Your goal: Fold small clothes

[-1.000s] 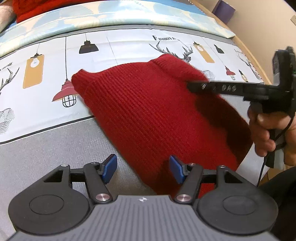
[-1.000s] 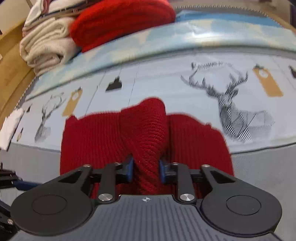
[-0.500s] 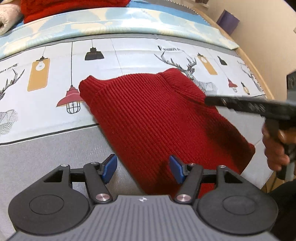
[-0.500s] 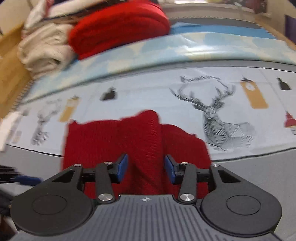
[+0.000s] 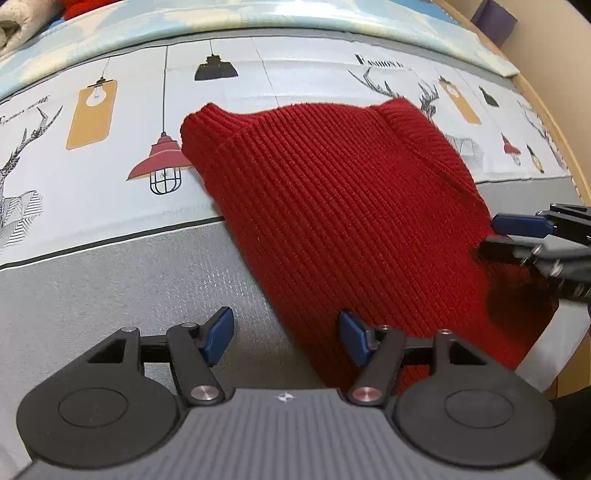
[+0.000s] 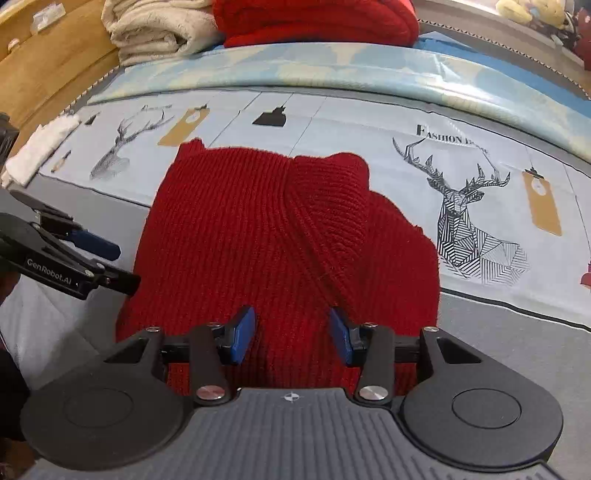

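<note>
Right hand-held gripper (image 6: 291, 334) now released, red sweater (image 6: 280, 236) fold dropped flat

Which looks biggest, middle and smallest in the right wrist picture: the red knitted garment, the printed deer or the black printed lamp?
1. red knitted garment, though nearest the camera
2. printed deer
3. black printed lamp

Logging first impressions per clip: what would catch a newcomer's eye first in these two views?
The dark red ribbed knit sweater lies in the middle of the bed, one part folded over its top, vivid against the pale sheet printed with deer and lamps. Both grippers stand open at its near edges: the right gripper over its hem, the left gripper at its lower-left corner. At the far edge sits a pile of cream and red folded clothes.
</note>
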A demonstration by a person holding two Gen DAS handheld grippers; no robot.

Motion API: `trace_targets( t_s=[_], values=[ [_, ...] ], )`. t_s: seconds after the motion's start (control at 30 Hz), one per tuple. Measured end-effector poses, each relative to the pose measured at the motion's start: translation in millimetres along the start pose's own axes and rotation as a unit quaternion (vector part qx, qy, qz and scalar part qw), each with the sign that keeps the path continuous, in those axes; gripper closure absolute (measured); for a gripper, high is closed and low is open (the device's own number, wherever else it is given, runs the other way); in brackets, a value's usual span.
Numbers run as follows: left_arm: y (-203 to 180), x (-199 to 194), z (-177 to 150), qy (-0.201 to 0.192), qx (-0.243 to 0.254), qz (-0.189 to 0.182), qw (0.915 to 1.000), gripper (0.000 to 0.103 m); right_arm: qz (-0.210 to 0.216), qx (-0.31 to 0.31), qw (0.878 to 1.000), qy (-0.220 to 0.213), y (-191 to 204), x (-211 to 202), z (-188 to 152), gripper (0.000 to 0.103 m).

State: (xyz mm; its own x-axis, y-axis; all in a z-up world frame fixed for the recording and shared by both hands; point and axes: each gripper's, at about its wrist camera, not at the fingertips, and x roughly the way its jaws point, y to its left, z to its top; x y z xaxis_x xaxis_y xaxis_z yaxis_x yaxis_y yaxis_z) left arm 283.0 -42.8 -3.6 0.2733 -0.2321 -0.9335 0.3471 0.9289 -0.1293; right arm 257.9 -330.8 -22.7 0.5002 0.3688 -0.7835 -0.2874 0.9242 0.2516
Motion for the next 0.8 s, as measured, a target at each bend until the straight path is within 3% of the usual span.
trace_targets(
  t_s=[0.03,0.1,0.17,0.2,0.23,0.33,0.4,0.47,0.5,0.67,0.8],
  values=[
    [3.6,-1.7,0.4,-0.003,-0.011,-0.005,0.9999,0.033,0.009,0.025,1.000,-0.014,-7.1,-5.8,2.1,0.055],
    [11.5,-5.2,3.3,-0.013,-0.042,-0.015,0.9989,0.022,0.016,0.082,0.995,-0.049,-26.5,-16.6,6.5,0.054],
    [21.1,-7.0,6.6,-0.029,-0.082,-0.016,0.9961,0.017,-0.015,0.140,0.987,-0.075,-46.9,-23.9,6.3,0.041],
    [26.1,-5.4,8.1,-0.032,-0.103,-0.015,0.9941,0.017,-0.041,0.161,0.983,-0.078,-54.6,-24.7,4.7,0.030],
    [32.7,-1.2,8.2,-0.027,-0.129,-0.019,0.9911,0.017,-0.063,0.180,0.979,-0.074,-62.9,-23.3,1.8,0.026],
    [43.5,11.3,8.2,-0.008,-0.183,-0.058,0.9813,0.013,-0.066,0.214,0.974,-0.018,-81.2,-7.4,-8.7,0.027],
    [45.1,18.1,8.5,-0.004,-0.197,-0.075,0.9775,0.012,-0.073,0.217,0.973,0.033,-85.8,8.9,-17.4,0.027],
    [46.7,24.8,8.6,0.002,-0.208,-0.086,0.9743,0.012,-0.089,0.204,0.973,0.066,-83.5,21.6,-26.4,0.018],
    [47.7,28.0,9.0,0.005,-0.216,-0.089,0.9723,0.012,-0.099,0.201,0.972,0.063,-83.6,22.9,-27.7,0.011],
    [55.2,42.6,10.2,0.016,-0.246,-0.117,0.9622,0.011,-0.067,0.232,0.968,0.064,-93.5,27.6,-31.9,0.010],
    [57.7,50.8,13.9,0.015,-0.249,-0.133,0.9593,0.011,-0.060,0.232,0.969,0.060,-95.2,28.9,-28.7,0.011]
  ],
)
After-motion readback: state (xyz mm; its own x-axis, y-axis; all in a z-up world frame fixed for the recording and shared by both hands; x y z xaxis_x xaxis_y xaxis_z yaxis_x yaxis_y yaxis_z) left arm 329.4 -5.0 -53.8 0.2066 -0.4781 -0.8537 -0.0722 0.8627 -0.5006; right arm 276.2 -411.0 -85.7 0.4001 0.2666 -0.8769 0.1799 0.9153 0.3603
